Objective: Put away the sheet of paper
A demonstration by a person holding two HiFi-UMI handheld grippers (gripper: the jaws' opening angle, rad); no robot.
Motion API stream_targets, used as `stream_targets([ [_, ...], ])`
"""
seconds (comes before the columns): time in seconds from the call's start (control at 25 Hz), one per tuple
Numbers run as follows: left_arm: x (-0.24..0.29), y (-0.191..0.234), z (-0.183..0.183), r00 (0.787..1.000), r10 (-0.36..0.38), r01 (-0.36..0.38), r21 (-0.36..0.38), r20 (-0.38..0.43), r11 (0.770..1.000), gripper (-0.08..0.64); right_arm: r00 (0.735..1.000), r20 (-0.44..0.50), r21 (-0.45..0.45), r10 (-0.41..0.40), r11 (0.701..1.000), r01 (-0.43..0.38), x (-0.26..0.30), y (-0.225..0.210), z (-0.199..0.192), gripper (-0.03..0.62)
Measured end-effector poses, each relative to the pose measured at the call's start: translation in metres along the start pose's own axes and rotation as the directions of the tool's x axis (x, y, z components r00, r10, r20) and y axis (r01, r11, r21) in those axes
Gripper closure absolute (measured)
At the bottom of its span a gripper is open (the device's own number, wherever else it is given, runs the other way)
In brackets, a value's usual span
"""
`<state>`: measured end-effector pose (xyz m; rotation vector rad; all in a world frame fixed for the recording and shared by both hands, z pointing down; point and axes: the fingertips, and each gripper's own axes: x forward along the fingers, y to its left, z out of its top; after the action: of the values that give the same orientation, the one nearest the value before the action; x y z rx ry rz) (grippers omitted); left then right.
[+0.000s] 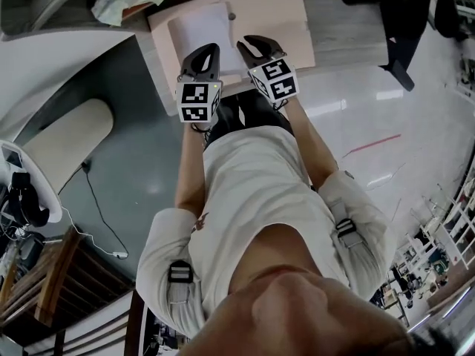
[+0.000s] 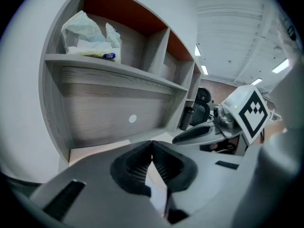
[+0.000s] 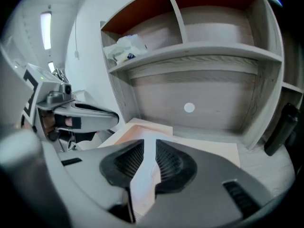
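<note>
Forearms (image 1: 191, 169) stretched forward side by side; left tool (image 2: 152, 144) pressed together, right tool (image 3: 149, 144) spread, by paper (image 1: 200, 28).

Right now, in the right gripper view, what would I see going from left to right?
left claw, plastic bag, round white dot, dark bottle

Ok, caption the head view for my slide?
Left gripper and right gripper poised over white paper sheet on peach folder.
</note>
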<state>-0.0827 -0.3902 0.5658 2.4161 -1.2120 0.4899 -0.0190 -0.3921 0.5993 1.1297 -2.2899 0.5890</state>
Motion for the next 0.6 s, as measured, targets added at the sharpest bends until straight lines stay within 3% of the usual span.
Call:
stream_targets([
  [0.6, -0.043, -0.016, 0.071, 0.991, -0.047, 0.034, 0.108, 0.122, 0.994, 0.538, 0.967, 0.253, -0.062, -0.026, 0.997, 0.043, -0.087, 0.019, 0.084, 0.555],
])
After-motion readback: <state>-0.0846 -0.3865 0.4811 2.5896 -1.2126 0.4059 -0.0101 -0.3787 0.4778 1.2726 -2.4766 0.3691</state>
